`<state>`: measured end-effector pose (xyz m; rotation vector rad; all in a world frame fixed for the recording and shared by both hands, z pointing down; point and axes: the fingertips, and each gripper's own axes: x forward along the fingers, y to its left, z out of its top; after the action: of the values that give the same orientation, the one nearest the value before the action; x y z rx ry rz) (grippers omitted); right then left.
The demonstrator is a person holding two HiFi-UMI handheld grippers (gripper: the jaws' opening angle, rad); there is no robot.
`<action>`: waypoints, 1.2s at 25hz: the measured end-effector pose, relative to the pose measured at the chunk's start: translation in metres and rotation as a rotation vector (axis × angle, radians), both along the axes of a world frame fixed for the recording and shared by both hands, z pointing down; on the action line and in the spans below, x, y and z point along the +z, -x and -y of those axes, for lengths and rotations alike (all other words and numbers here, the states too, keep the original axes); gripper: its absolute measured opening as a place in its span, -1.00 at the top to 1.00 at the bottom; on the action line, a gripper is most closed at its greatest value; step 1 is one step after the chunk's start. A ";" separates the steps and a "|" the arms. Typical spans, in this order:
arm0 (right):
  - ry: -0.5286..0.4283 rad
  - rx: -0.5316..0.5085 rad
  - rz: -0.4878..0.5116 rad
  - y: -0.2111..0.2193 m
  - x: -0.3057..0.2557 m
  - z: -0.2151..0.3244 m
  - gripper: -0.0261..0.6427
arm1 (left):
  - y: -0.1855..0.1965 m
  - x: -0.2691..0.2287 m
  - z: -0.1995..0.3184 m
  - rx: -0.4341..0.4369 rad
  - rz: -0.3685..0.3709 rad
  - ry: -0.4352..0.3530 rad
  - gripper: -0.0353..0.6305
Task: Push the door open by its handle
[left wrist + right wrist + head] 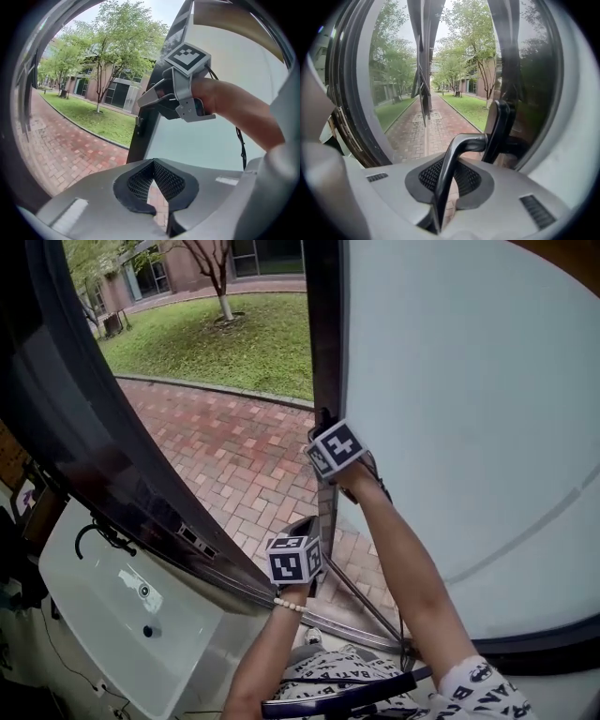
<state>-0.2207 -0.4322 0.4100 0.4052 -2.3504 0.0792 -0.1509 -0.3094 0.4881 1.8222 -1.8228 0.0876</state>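
The door [450,409], a pale frosted pane in a dark frame [324,334], stands swung outward over brick paving. Its black lever handle [468,140] runs between the pads of my right gripper [451,161], which is shut on it. From the head view, the right gripper [325,423] is at the door's edge, arm stretched out. The left gripper view shows that right gripper [152,96] against the door frame [147,122]. My left gripper [305,529] hangs lower and nearer, touching nothing. Its pads [140,180] meet at the tip with nothing between them.
A dark curved doorway frame [84,427] runs down the left. Below it is a white basin [122,615] with a black tap. Outside lie red brick paving [234,456] and a lawn [216,343] with trees. A thin dark cable [370,601] hangs by the door's lower edge.
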 end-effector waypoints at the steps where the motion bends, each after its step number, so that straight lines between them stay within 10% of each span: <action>1: 0.003 0.012 0.003 -0.007 0.000 0.010 0.80 | -0.004 0.000 0.008 0.015 -0.003 0.000 0.94; 30: -0.028 0.499 0.018 -0.255 -0.021 0.323 0.79 | -0.076 0.029 0.238 0.275 -0.038 0.043 0.94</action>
<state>0.0347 -0.7550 0.3893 1.0000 -2.2173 0.2854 -0.0748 -0.5476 0.5171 2.0190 -1.5228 0.1917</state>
